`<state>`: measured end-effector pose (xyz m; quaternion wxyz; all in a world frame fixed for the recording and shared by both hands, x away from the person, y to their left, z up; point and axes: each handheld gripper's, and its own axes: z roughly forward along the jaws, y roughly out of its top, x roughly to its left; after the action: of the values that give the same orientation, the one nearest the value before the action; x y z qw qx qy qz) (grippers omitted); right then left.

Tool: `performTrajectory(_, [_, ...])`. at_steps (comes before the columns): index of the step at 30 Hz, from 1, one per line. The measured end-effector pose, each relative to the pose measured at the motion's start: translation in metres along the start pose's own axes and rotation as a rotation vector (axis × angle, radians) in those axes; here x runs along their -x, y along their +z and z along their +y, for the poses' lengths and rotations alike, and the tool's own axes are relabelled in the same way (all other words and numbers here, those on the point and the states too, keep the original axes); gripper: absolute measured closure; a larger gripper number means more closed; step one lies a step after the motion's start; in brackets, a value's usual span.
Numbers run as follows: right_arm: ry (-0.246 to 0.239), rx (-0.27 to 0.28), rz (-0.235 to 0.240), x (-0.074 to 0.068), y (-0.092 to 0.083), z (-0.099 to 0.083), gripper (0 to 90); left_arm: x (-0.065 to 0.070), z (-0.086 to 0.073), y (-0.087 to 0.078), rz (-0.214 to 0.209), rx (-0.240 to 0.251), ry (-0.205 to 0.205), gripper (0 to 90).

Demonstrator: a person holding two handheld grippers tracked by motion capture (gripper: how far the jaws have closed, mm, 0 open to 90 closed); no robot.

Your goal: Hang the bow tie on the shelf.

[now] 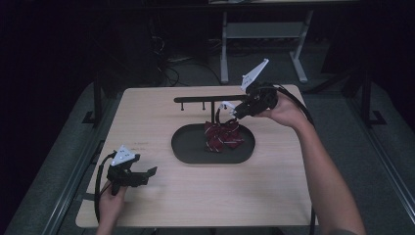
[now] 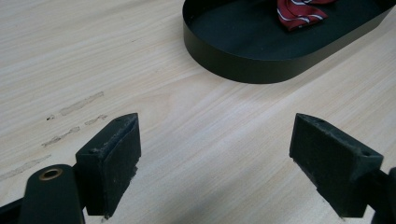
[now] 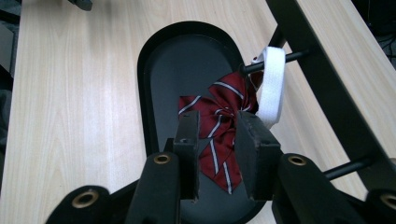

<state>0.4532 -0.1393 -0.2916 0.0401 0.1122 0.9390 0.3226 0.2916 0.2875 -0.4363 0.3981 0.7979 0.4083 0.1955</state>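
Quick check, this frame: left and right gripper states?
Left gripper: open, empty, over the table.
Right gripper: closed on the red striped bow tie above the black tray.

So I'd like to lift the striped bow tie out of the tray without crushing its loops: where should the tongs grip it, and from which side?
Grip the bow tie at its cinched centre knot, coming from above. The fabric narrows there between the fanned loops, so it fits between the jaws. It lies in the black oval tray, whose wall blocks a sideways approach. The white strap hangs on a rack peg, so expect some pull.
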Motion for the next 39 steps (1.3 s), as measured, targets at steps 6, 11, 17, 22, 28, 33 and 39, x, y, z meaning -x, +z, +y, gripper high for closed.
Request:
performTrajectory(6, [0.01,-0.004,0.009,-0.002,0.001,-0.005,67.4,0.001,0.0,0.001,0.0,0.004,-0.002,16.3])
performTrajectory(11, [0.014,0.0,0.017,-0.005,0.002,-0.008,65.8,0.001,0.0,0.001,-0.001,0.004,-0.003,16.3])
performTrajectory(17, [0.025,-0.005,0.026,-0.008,0.004,-0.013,63.9,0.001,0.0,0.0,0.0,-0.002,0.005,16.3])
performTrajectory(22, [0.024,0.013,0.025,-0.011,0.002,-0.017,62.8,0.001,0.0,0.0,0.0,-0.003,0.005,16.3])
performTrajectory(28, [0.031,0.018,0.027,-0.015,-0.001,-0.021,61.8,0.002,0.0,0.0,0.002,-0.007,0.01,16.3])
performTrajectory(33, [0.049,0.021,0.041,-0.017,0.0,-0.027,60.7,0.002,0.0,0.0,0.002,-0.009,0.012,16.3])
performTrajectory(39, [0.05,0.021,0.037,-0.021,0.001,-0.035,59.6,0.002,0.0,0.0,0.003,-0.009,0.016,16.3])
